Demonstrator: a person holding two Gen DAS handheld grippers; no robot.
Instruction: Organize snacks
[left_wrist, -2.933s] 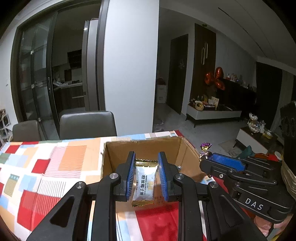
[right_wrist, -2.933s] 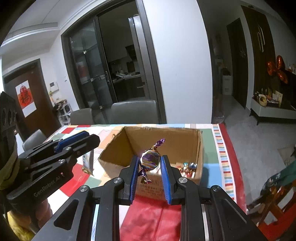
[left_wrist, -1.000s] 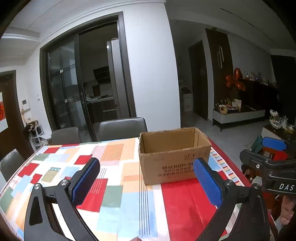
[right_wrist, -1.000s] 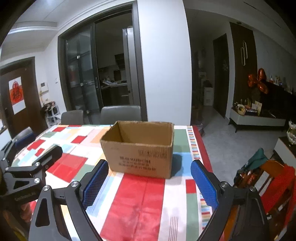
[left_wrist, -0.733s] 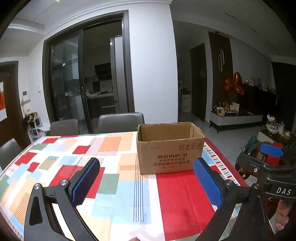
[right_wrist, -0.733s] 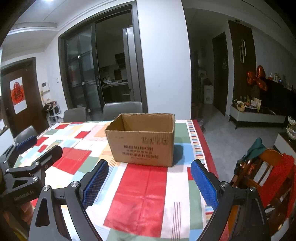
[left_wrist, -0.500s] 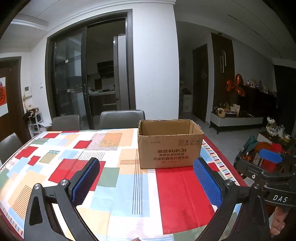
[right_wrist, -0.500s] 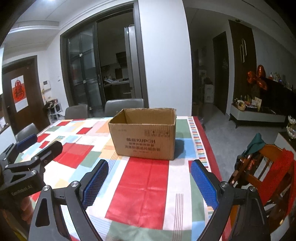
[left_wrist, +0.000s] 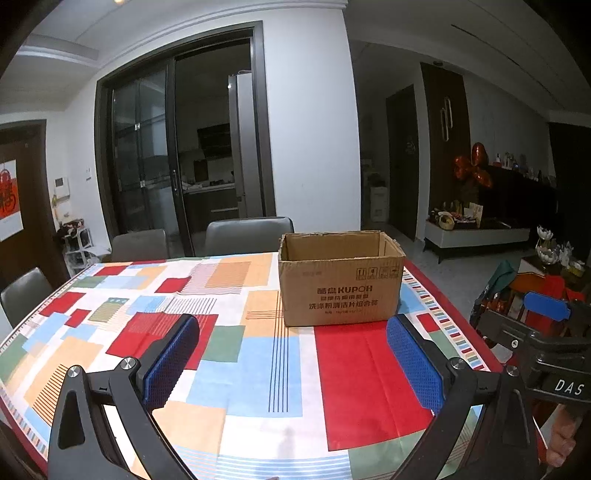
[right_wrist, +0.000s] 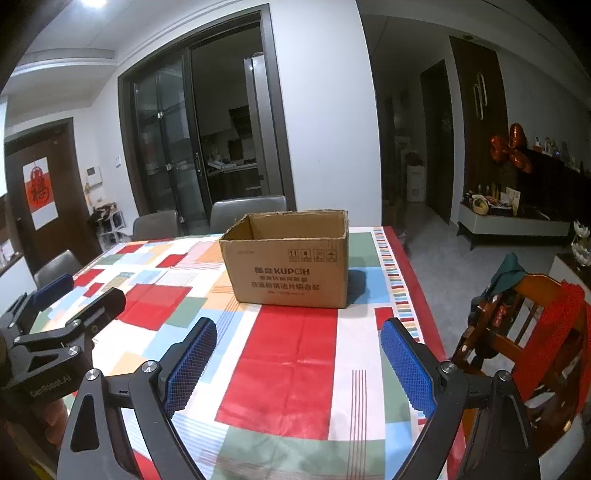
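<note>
At the bottom of each frame the left gripper (left_wrist: 291, 365) and right gripper (right_wrist: 297, 363) gape wide, holding nothing. Mid-frame, bare tablecloth (left_wrist: 343, 373) lies between them and the cardboard box (left_wrist: 340, 284) above centre; its inside is hidden.

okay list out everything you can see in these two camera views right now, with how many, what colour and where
cardboard box: one, brown, open top, on the far right part of the table
tablecloth: one, red, blue, orange, green and white patchwork, covering the table
dining chairs: at least three, grey, along the far and left sides of the table
wooden chair: one, orange-brown with red cloth draped on it, right of the table
foil balloons: red, by the dark cabinet, far right
left tongs: black with blue pads, open, empty, above the near table
right tongs: black with blue pads, open, empty, above the near table
</note>
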